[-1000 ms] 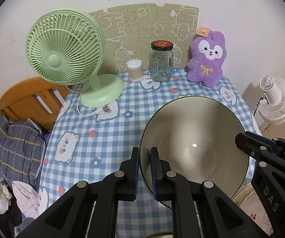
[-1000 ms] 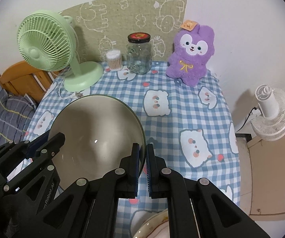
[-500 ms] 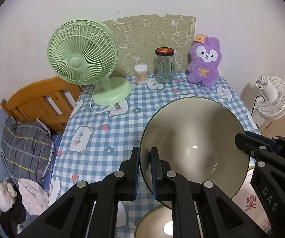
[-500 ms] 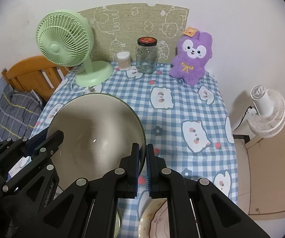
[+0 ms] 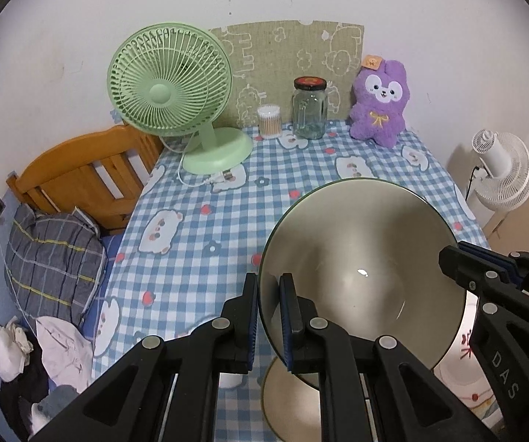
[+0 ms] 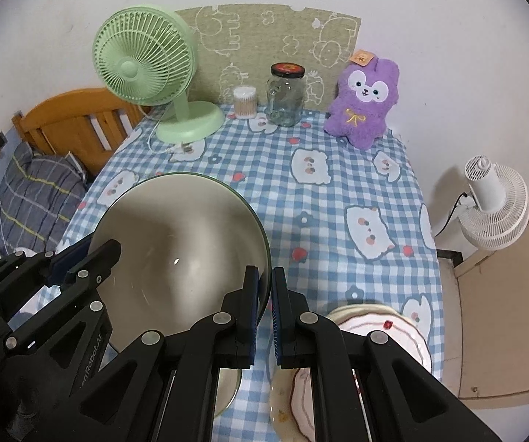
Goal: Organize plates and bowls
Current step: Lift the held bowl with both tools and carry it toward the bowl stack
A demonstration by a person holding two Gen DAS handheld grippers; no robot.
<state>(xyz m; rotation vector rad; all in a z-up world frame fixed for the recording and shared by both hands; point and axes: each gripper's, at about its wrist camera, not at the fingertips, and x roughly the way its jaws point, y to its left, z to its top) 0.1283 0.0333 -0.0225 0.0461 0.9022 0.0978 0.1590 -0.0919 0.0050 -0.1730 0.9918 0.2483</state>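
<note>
Soft even light, fisheye-warped edges

2 bowls: one held up (image 5: 360,269), one on table below (image 5: 290,401). 2 plates near right (image 6: 382,326), (image 6: 290,401). 2 fans: green (image 5: 170,84), white (image 5: 504,169). 1 jar (image 5: 309,108), 1 plush (image 5: 379,101), 1 swab tub (image 5: 269,121).

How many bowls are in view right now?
2. One big bowl is held up by both tools, left and right. A second bowl sits on the table beneath it, partly hidden.
</note>
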